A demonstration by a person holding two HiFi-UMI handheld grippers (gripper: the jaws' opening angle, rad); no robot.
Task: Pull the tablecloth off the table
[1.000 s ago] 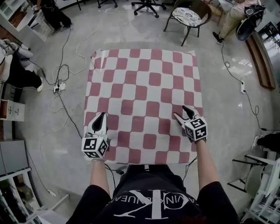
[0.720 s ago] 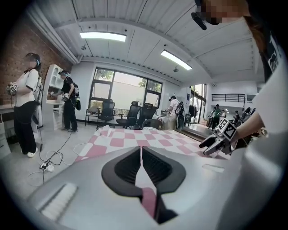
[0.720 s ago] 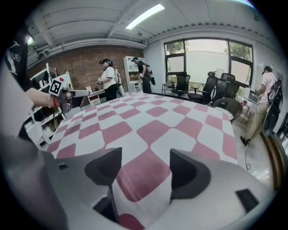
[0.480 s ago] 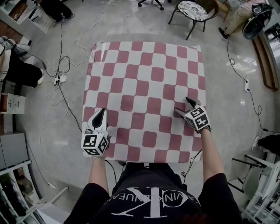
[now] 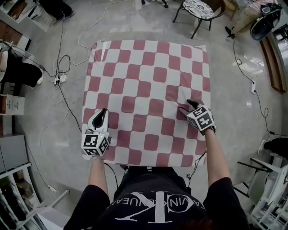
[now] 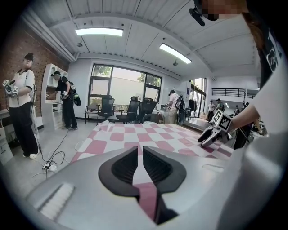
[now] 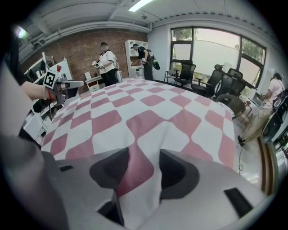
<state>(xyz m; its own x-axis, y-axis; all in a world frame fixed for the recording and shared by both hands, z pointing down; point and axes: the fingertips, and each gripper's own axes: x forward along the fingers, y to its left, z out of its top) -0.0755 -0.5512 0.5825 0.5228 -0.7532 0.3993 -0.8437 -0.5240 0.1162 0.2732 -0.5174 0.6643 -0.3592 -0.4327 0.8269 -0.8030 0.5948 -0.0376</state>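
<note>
A red-and-white checked tablecloth (image 5: 146,90) covers the whole table. My left gripper (image 5: 102,112) is at the cloth's near left edge, shut with a thin pinch of the tablecloth (image 6: 135,134) between its jaws. My right gripper (image 5: 187,106) rests on the cloth near the right edge. Its jaws are closing, and a raised ridge of tablecloth (image 7: 148,121) stands between them; the pads do not visibly press on it. A small crease runs out from its fingertips. The left gripper view shows my right gripper (image 6: 208,137) across the cloth.
A chair (image 5: 198,10) stands beyond the table's far right corner. Cables (image 5: 63,76) and a power strip trail over the floor at the left, beside shelves (image 5: 9,108). Two people (image 7: 105,63) stand by the brick wall; office chairs (image 6: 135,110) line the windows.
The right gripper's jaws have drawn closer together over the cloth and a small crease has formed there. The left gripper keeps its hold at the left edge. The head view has shifted slightly.
</note>
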